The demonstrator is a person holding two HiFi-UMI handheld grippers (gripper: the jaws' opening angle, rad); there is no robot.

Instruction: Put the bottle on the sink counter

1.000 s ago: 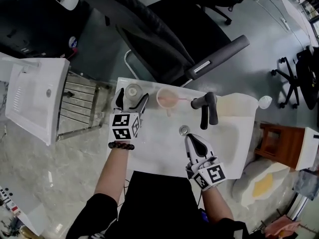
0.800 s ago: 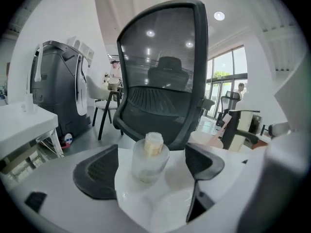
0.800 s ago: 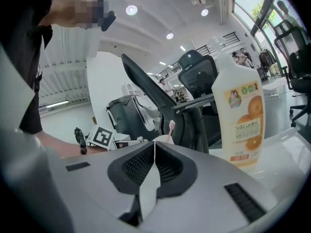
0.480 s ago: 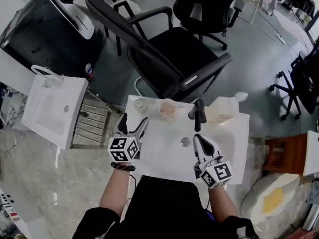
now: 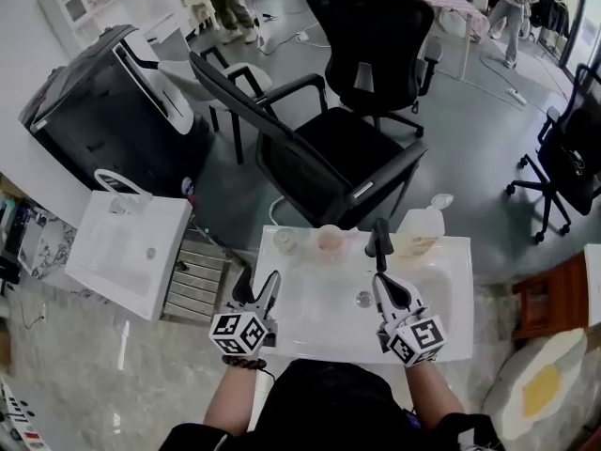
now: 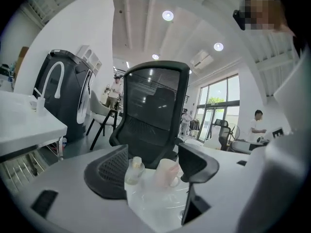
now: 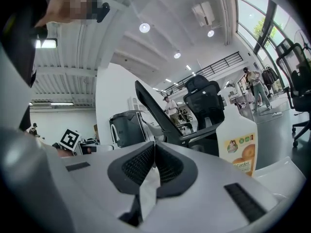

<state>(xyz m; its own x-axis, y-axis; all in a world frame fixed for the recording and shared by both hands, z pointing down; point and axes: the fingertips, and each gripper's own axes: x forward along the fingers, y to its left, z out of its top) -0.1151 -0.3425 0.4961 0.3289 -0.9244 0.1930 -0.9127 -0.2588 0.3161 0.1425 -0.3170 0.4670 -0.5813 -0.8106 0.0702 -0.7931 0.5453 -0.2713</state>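
Both grippers have pulled back from the rear of the white sink counter (image 5: pixel 315 322) to its front edge. The left gripper (image 5: pixel 256 286), which a second ago bracketed the small clear plastic bottle with a pale cap (image 5: pixel 285 241), now leaves it standing free. The bottle sits at the counter's back left corner, upright, long axis vertical, cap up.

We see the left gripper's jaws spread but just narrowing, with nothing between them. The right gripper (image 5: pixel 381 280) has its jaws pressed together on nothing.

A translucent pink cup (image 5: pixel 330 239) stands just beside the bottle, along the back edge. Beyond it come the black faucet (image 5: pixel 380 240) and, at the back right, a large white soap jug (image 5: pixel 420 225). A black mesh office chair (image 5: pixel 347 148) backs onto the counter's rear edge.

From overhead we get only the bottle's top, plus the basin drain (image 5: pixel 364 299) and a second white sink unit (image 5: pixel 131 252) off to the left. The left gripper view shows the bottle (image 6: pixel 133 171) side-on beside the cup (image 6: pixel 165 173). Only the right gripper view shows the jug's (image 7: pixel 238 140) orange-fruit label.
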